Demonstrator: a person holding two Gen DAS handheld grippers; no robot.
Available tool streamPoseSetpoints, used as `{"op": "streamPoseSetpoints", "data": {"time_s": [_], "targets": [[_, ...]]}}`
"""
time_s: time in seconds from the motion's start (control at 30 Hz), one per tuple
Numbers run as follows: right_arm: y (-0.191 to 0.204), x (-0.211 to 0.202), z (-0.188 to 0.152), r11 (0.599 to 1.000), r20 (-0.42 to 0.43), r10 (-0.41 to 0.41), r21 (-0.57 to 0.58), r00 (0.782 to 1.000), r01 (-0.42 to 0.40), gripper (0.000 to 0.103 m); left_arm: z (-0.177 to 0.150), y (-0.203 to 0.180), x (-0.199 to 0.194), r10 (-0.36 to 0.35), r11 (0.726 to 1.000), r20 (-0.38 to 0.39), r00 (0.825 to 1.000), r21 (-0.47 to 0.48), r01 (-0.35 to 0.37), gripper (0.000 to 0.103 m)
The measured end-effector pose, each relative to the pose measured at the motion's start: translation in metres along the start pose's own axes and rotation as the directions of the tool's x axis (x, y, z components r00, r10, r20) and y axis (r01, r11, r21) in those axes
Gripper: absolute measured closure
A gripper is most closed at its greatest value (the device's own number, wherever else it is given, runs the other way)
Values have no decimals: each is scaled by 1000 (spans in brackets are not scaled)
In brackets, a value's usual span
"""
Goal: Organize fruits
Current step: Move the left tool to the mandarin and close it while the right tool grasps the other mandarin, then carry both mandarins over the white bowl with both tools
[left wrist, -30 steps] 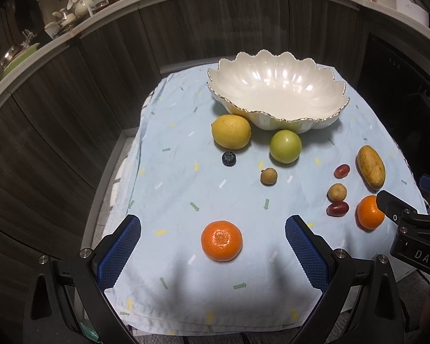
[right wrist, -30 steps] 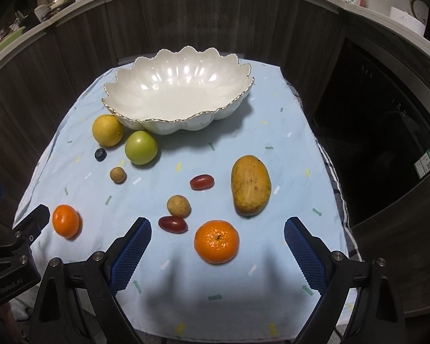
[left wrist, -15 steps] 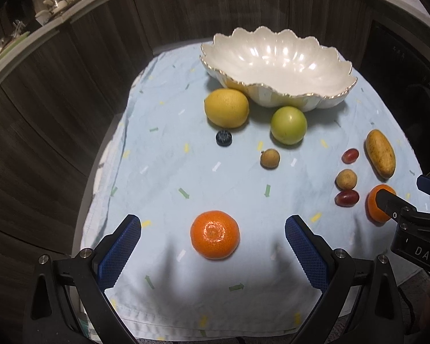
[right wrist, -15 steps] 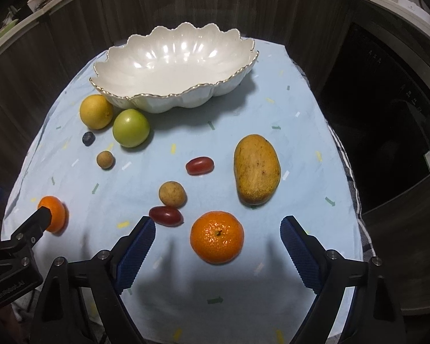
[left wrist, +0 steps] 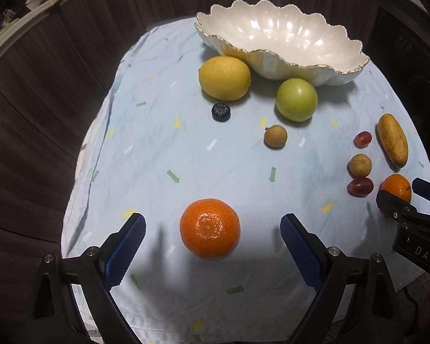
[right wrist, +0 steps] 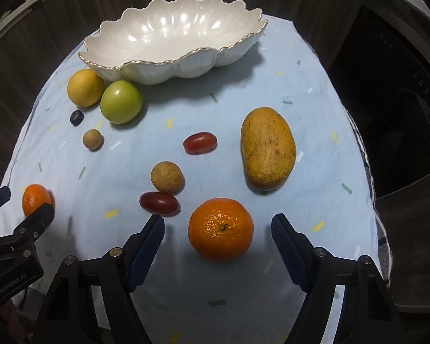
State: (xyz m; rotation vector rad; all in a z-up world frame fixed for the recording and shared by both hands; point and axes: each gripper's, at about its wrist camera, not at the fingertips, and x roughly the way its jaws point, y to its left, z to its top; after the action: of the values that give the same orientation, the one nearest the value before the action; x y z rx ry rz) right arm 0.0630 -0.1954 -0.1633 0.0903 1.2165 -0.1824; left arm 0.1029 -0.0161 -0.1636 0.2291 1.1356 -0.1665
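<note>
The left tangerine (left wrist: 209, 228) lies on the cloth (left wrist: 157, 154) between the spread fingers of the left tongs (left wrist: 212, 243), not touched. The right tangerine (right wrist: 220, 228) lies likewise inside the wide-open right tongs (right wrist: 218, 238). From it, a grape (right wrist: 158, 203) is at 10 o'clock, the mango (right wrist: 267, 148) at 1 o'clock. The bowl (right wrist: 169, 66) stands at 12 o'clock, far side, with lemon (left wrist: 224, 77) and green fruit (left wrist: 296, 99) just beside it.

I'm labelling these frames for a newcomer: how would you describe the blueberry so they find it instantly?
Start at the scalloped white bowl at the far end of the blue cloth. Just in front of its left end sits a yellow lemon; the blueberry lies on the cloth just nearer than that. It is the only dark, near-black fruit, and the smallest.
</note>
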Motion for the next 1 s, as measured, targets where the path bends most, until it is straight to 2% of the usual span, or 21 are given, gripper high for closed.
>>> {"op": "streamPoseSetpoints", "data": {"time_s": [0.2, 0.27, 0.4, 0.6, 0.67, 0.83, 0.9, 0.93, 1.0], "targets": [[0, 10, 0, 1000, -36, 10, -4, 999, -10, 40, 0, 2, 8, -8, 1000, -25, 1000, -5, 8, 13], [0, 12, 0, 1000, -41, 7, -4, 999, -7, 40, 0, 2, 10, -15, 1000, -35, 999, -5, 15, 18], [1, 15, 0, 1000, -50, 2, -4, 999, -2, 42, 0, 2, 13, -24, 1000, -46, 999, -7, 23, 20], [1, 20, 0, 1000, -63, -8, 0, 998, 8, 45, 0, 2, 18, -45, 999, -61, 997, -11, 44, 33], [1, 21, 1, 1000, -62, -9, 0, 998, 9, 45, 0, 1, 20, -51, 999, -68, 996, -11, 51, 40], [1, 21, 1, 1000, -60, -9, 0, 998, 9, 46, 0, 2, 20, -44, 999, -66, 997, -17, 43, 48], [1, 20, 1, 1000, -56, -5, 2, 998, 6, 53, 1, 1, 19, -44, 999, -59, 997, -17, 43, 53], [1, 21, 1, 1000, -55, -1, 2, 999, 1, 55, 0, 1, 18, -44, 999, -57, 997, -16, 43, 58], [1, 21, 2, 1000, -54, 2, 3, 999, -2, 55, 0, 1, 18, -51, 999, -56, 997, -16, 50, 58]]}}
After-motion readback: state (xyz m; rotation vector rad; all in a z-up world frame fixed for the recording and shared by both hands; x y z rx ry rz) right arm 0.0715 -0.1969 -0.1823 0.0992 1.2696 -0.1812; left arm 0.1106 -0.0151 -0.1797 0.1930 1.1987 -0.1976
